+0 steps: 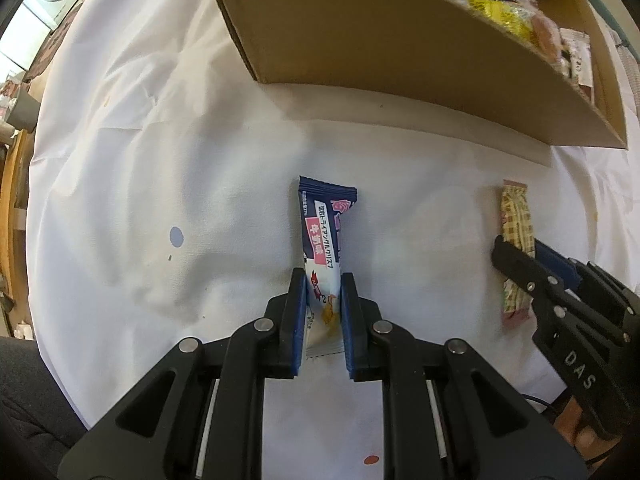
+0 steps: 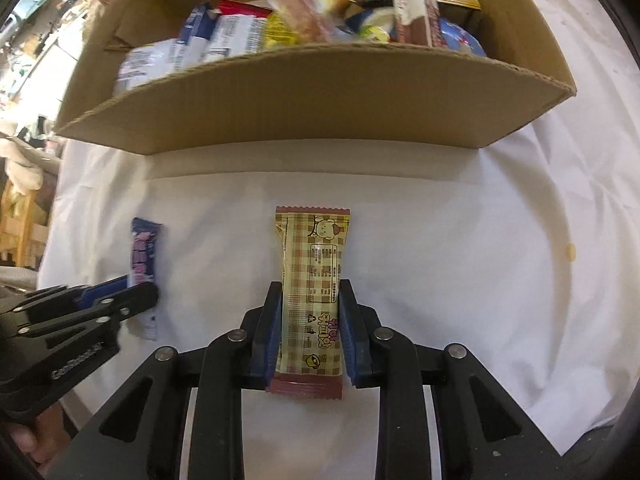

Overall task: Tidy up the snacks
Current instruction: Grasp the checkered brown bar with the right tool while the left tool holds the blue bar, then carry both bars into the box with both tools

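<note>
A brown corrugated cardboard box (image 2: 312, 92) sits on the bench's creased white cloth (image 1: 160, 160), open-topped and heaped with crinkly snack packets (image 2: 280, 28) — white, blue, yellow and red wrappers jumbled together. In front of it, the left gripper (image 1: 323, 284) has its jaws closed on a slim, glossy navy-and-white snack bar (image 1: 324, 236) lying lengthwise on the cloth. Well to its right, the right gripper (image 2: 308, 292) clamps a flat, yellow checked wafer packet (image 2: 312, 276) with crimped maroon ends — also resting on the cloth, near the box.
</note>
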Demonstrator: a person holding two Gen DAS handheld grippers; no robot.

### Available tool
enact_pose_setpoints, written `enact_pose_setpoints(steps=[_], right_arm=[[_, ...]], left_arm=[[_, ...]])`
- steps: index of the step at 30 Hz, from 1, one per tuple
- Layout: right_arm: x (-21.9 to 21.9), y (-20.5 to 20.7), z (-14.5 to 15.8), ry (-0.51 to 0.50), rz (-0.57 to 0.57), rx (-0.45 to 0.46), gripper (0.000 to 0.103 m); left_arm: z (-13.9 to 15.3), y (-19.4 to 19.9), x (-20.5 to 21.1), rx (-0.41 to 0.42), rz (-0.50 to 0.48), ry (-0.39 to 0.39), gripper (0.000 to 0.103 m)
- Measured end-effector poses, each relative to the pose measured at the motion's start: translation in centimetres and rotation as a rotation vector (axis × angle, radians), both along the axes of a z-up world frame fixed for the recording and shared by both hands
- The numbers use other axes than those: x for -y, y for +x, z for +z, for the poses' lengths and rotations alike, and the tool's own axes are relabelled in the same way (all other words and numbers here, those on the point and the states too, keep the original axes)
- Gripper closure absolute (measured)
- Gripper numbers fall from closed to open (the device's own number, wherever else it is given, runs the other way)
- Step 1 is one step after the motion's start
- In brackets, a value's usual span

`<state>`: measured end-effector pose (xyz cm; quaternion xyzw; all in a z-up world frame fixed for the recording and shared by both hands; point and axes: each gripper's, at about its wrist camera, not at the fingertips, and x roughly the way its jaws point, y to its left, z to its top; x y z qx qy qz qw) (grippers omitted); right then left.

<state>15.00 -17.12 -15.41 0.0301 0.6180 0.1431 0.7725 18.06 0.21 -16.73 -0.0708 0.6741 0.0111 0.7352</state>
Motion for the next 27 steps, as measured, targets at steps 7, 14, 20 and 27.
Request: enact_pose_setpoints(steps=[7, 14, 20, 27], right_arm=[[0.2, -1.5, 2.3, 0.074, 0.014, 0.043, 0.076], [3.1, -1.4, 5.0, 0.133, -0.002, 0.082, 0.076], [3.6, -1.2, 7.4, 0.184, -0.004, 0.146, 0.076], [3.6, 1.1, 9.9, 0.259, -0.024, 0.227, 0.076]], left_arm=[[1.9, -0.6, -0.2, 0.034, -0.018, -0.026, 0.09], [5.5, -1.9, -0.9, 0.108, -0.031, -0.022, 0.09], [9.7, -1.7, -1.4, 0.227, -0.057, -0.022, 0.09], [14.2, 1.1, -2.0, 0.372, -0.056, -0.053, 0.09]])
